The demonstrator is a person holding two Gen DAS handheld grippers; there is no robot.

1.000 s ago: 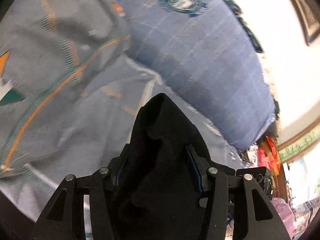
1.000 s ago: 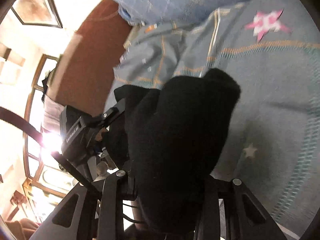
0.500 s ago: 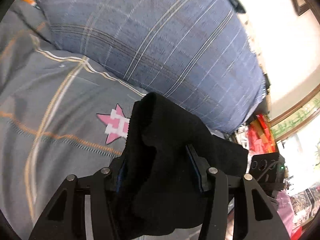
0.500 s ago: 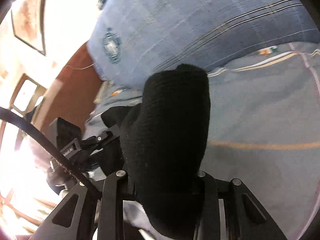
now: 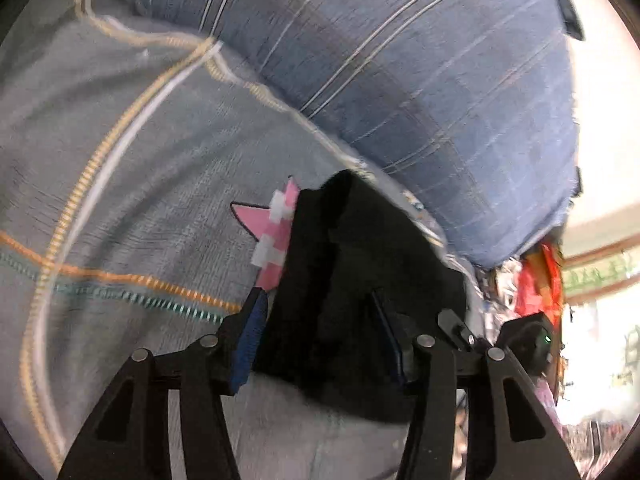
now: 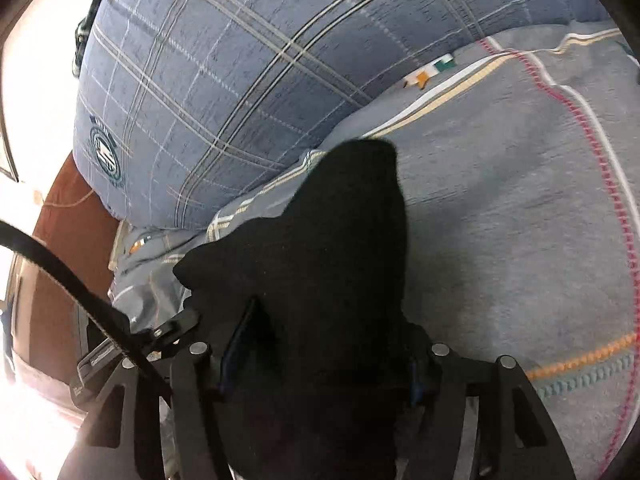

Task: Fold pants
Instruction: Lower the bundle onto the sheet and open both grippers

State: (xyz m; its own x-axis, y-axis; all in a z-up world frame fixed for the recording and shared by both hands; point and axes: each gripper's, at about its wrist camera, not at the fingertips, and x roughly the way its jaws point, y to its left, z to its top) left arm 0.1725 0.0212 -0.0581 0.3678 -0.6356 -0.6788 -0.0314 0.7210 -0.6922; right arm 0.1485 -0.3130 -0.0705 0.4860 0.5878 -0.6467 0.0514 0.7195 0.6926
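The black pants (image 5: 360,288) are bunched between the fingers of my left gripper (image 5: 316,320), low over the grey bedspread (image 5: 140,200). The left jaws stand wider apart than before, the left blue pad (image 5: 250,340) clear of the cloth. In the right wrist view the black pants (image 6: 332,280) fill the space between the fingers of my right gripper (image 6: 324,344) and stick out ahead of it over the bedspread (image 6: 500,220). The fingertips are mostly hidden by cloth.
A large blue plaid pillow (image 5: 420,80) lies right ahead at the head of the bed; it also shows in the right wrist view (image 6: 240,72). A pink star patch (image 5: 272,232) is on the bedspread. The brown headboard (image 6: 60,232) is at the left.
Both grippers have swung towards the pillow and come down to the bedspread with the pants. The left jaws have spread and the left pad now shows beside the cloth.
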